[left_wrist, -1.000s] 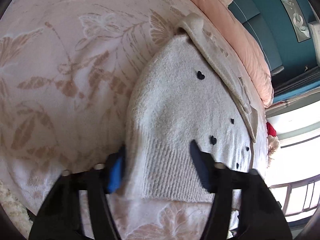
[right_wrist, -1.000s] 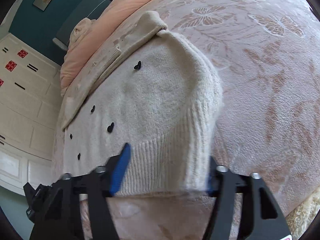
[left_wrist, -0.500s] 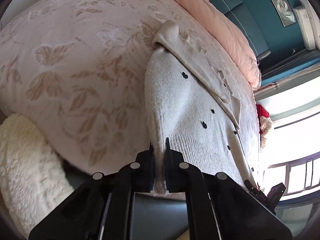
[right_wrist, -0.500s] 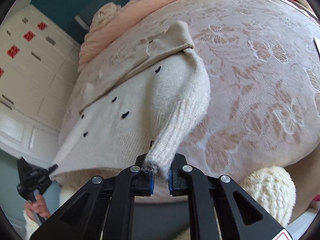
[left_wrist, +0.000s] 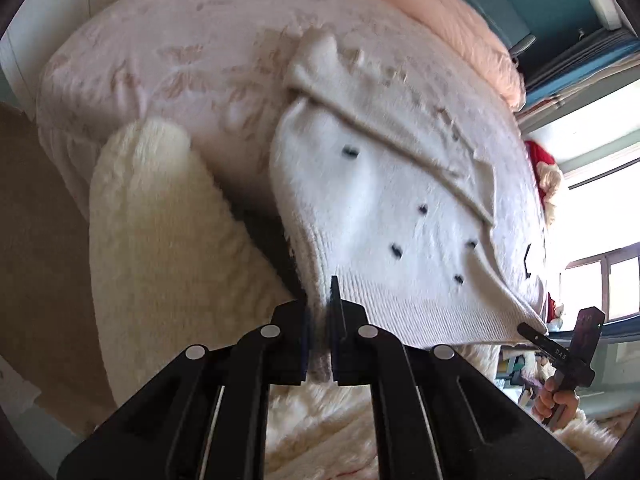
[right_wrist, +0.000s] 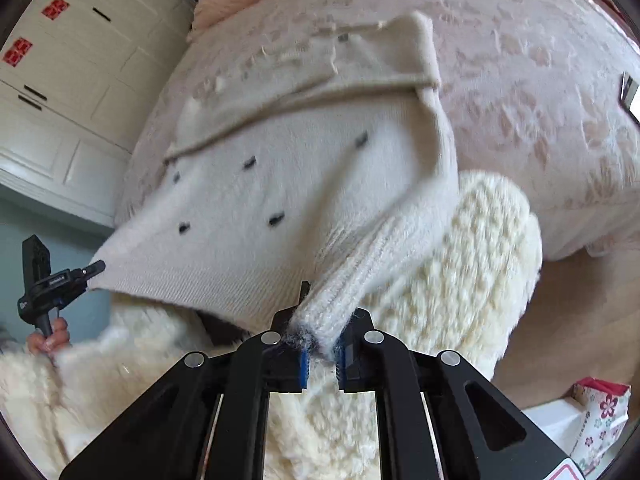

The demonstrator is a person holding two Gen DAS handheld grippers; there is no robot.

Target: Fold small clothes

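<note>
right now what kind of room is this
Most likely a bedroom: a bed with a butterfly-patterned bedspread, a peach duvet bunched at its far end, and white built-in wardrobes along one wall.

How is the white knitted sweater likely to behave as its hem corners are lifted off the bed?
Probably floppy: the sweater sags between the left gripper and right gripper. Its fuzzy knit should grip rather than slip. The ribbed hem looks stretchy.

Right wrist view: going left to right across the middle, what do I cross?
Left gripper on the hem corner → white sweater → fluffy cream sleeve → floral bedspread.
</note>
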